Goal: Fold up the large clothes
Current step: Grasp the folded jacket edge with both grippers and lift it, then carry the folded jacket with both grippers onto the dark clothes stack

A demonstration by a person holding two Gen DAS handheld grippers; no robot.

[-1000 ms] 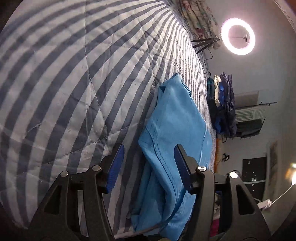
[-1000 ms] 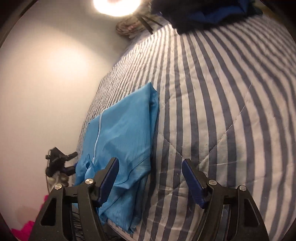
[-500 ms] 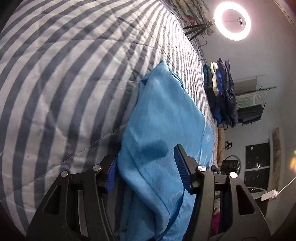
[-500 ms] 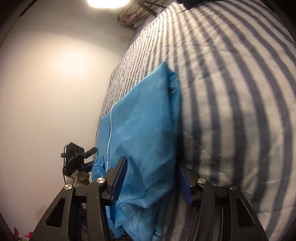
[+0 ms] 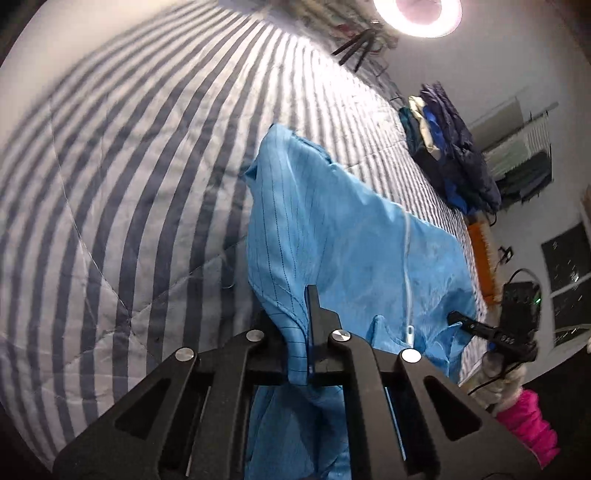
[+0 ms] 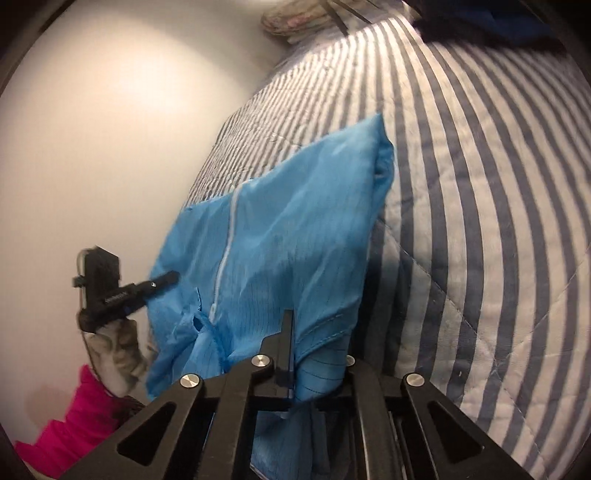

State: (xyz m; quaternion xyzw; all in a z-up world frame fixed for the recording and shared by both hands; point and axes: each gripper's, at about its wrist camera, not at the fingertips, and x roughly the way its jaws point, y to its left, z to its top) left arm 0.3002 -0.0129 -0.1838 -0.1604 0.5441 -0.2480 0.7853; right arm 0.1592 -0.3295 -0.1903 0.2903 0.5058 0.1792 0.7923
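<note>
1. Left gripper (image 5: 308, 314) was clamped tight on a pinch of the blue garment (image 5: 343, 236), near its lower edge; cloth bunched right between the fingers
2. Right gripper (image 6: 290, 332) was likewise closed on the same garment (image 6: 280, 236), at the other side of that edge; in the left wrist view it showed to the right of the left claw, held by a gloved hand (image 6: 118, 354)
3. Garment lay ahead of both claws on the striped quilt (image 5: 129, 184), near end raised off it, far end resting on the bed; a white zipper (image 6: 225, 258) ran down its middle
4. Handling, my guess: thin, light, very soft, a bit slick; it sagged between the two grips and would slip from a shallow pinch. Best held at the hem corners, as it was, with tension kept between the claws
5. Around: a dark clothes pile (image 5: 454, 155) far ahead and right of the left claw, at the bed's edge; a ring light (image 5: 417, 14) beyond that; a pink sleeve (image 6: 70, 417) low left of the right claw
6. In the way: nothing on the quilt ahead of the garment; the dark pile sat well apart from it; the wall (image 6: 110, 129) was close on the left of the right claw
</note>
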